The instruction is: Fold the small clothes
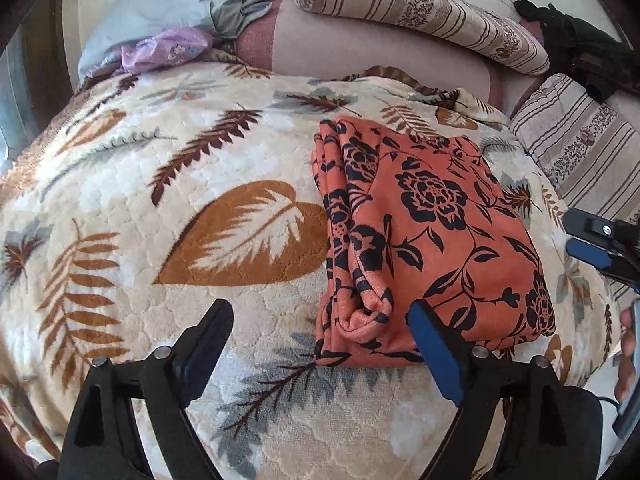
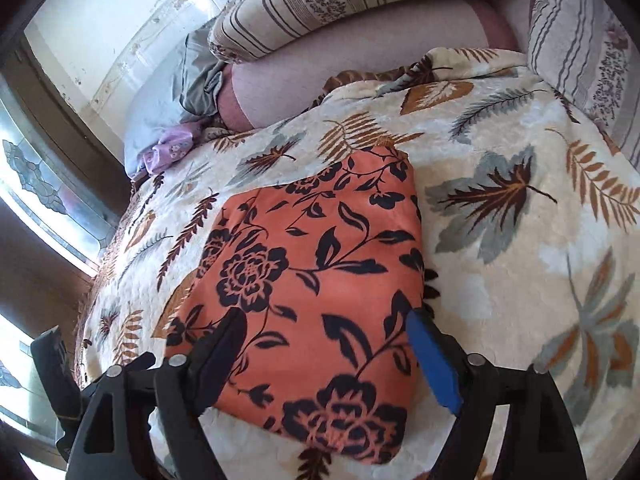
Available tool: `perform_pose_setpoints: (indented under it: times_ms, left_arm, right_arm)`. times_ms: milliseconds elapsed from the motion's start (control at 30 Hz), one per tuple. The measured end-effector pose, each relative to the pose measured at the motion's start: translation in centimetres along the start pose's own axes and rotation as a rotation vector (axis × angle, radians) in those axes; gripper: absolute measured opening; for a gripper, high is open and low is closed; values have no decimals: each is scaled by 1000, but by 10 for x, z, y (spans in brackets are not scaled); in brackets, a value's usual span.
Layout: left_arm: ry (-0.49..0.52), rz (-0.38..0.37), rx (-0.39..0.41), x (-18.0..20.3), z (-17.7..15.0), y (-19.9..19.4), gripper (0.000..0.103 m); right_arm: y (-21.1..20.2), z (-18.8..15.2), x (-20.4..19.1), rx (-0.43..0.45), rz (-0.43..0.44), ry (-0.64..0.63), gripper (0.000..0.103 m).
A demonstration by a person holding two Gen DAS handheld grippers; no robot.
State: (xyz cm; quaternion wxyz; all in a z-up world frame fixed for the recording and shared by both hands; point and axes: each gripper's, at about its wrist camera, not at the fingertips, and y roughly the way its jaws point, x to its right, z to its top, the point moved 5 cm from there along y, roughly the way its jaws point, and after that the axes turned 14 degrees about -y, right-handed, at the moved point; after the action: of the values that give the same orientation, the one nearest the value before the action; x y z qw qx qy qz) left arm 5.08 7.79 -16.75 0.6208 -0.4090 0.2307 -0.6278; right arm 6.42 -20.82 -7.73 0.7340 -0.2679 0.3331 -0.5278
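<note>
An orange garment with a dark flower print [image 1: 432, 236] lies folded into a thick rectangle on the cream leaf-patterned blanket [image 1: 168, 208]. Its stacked fold edges face left in the left wrist view. My left gripper [image 1: 320, 320] is open and empty, held just above the garment's near left corner. My right gripper [image 2: 328, 332] is open and empty, hovering over the near end of the same garment [image 2: 312, 264]. The right gripper's tips also show at the right edge of the left wrist view [image 1: 588, 236].
Striped floral bolster cushions [image 1: 420, 12] line the back and right of the couch. A crumpled pile of grey-blue and purple clothes [image 1: 176, 32] sits at the back left. A black object [image 1: 576, 40] lies at the back right. A window [image 2: 36, 200] is on the left.
</note>
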Motion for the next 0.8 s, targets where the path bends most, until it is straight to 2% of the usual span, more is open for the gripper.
perform_pose_setpoints:
  times_ms: [67,167,200,233,367,467,600,700,800]
  left_arm:
    - [16,20,16,5,-1,-10,93]
    - [8,-7,-19,9,-6,-21,93]
    - [8,-7,-17,9,-8,-26,93]
    - [11,4,-7,10,-9,-32,93]
    - [22,56,43,11,-11,-51,93]
    - [13,61,59,13,-10,-61,93]
    - [11,84,98,17,-7,-72,93]
    - [21,103,138,23,-4,-80,93]
    - [30,59,154,28,-2,-85,93]
  right_arm:
    - [-13,-15,-20,11,-1,33,93]
    - [-22,-38,-50,15,0,47,94]
    - [-23,-44,-57,17,-7,45,97]
    - [-25,-51,-62,22,-16,48,103]
    - [-33,-66,-78,47,-59,41,103]
    - [-36,-67,-83,27,-159,-21,103]
    - [-42,-65,-81,15,-243,-51,103]
    - [-45,-66,-78,12,-261,-48,103]
    - [-49,-66,-76,21,-270,-48,103]
